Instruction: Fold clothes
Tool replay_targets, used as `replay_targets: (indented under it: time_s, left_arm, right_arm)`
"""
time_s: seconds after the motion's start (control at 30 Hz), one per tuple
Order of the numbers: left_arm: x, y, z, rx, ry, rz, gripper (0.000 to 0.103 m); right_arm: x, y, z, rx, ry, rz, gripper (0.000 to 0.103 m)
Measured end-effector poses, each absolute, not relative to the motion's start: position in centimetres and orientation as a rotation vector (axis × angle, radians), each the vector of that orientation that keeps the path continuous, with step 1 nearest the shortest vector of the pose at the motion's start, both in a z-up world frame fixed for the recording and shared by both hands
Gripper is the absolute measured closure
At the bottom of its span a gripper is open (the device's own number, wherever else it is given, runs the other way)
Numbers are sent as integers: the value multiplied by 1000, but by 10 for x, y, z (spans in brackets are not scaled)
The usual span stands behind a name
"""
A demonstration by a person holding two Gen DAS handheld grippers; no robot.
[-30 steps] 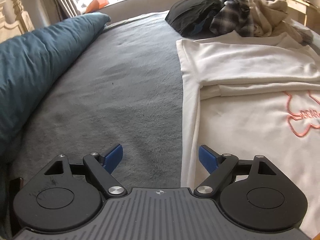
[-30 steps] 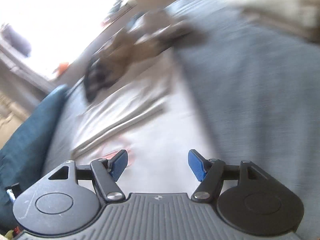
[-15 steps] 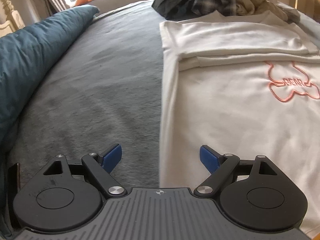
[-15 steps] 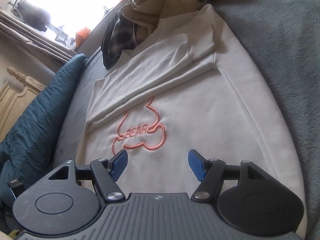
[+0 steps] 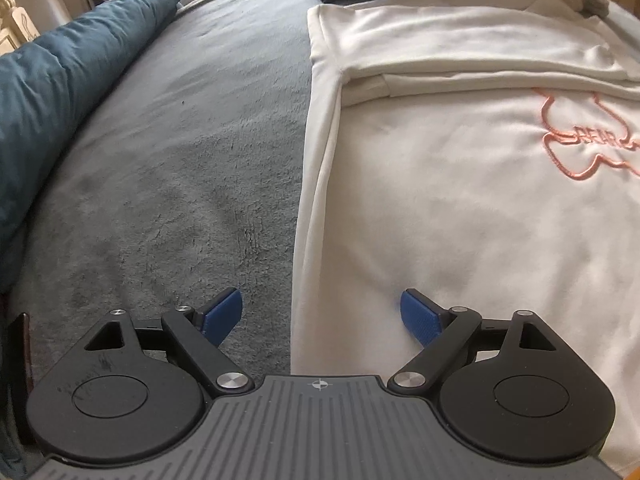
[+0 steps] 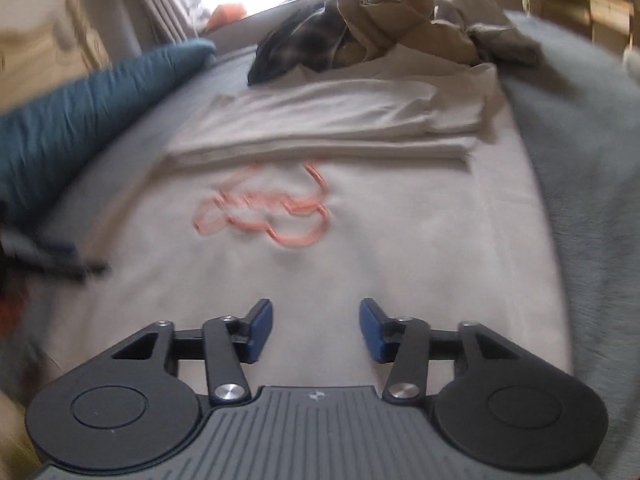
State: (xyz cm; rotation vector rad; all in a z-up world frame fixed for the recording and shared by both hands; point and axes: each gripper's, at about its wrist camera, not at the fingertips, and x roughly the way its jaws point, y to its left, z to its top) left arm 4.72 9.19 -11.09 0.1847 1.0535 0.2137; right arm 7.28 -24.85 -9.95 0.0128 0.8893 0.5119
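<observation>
Straddling the near side edge of the white sweatshirt (image 5: 460, 208), the left gripper (image 5: 322, 314) is spread and opening wider; right gripper (image 6: 316, 330) is closing over bare cloth, pinching nothing. Sweatshirt lies flat on the grey blanket (image 5: 192, 168), sleeves (image 6: 320, 120) folded across; likely soft, light, limp, so pinch the hem corners. Unfolded pile (image 6: 360, 28) beyond.

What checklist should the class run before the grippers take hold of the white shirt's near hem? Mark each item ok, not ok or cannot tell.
1. Shirt lies flat on the bed: ok.
2. Sleeves folded across the top: ok.
3. Left gripper straddles the shirt's side edge, wide open: ok.
4. Right gripper over the shirt, nothing between the closing jaws: ok.
5. Near hem in sight: cannot tell.
6. Clothes pile clear of the shirt: not ok, it touches the top.
</observation>
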Motion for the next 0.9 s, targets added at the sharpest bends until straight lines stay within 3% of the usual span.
replay_targets:
  time_s: [0.07,0.23,0.3,0.4,0.6,0.77,0.9]
  left_arm:
    - [48,91,-111,194,1062,218,11]
    - [49,94,-111,186,1089,224,8]
    - [50,94,-110,184,1097,229,8]
    - [51,91,-109,194,1103,239,8]
    - [49,89,-107,213,1111,247,8]
    - [47,89,-106,224,1124,261,8]
    - [46,91,-107,229,1127,266,8]
  right_arm:
    - [55,-263,-105,-43,877,496,64]
    - [14,-308,-102,-139,935,375,68]
    - [6,-323,-92,-121,970,307,76]
    - [3,-321,-74,-53,930,300,75]
    - [27,-232,-73,-23,835,644,75]
    - [25,-143,-93,-114,825,1004,75]
    - [10,-124,-111,-262,833,1077,75]
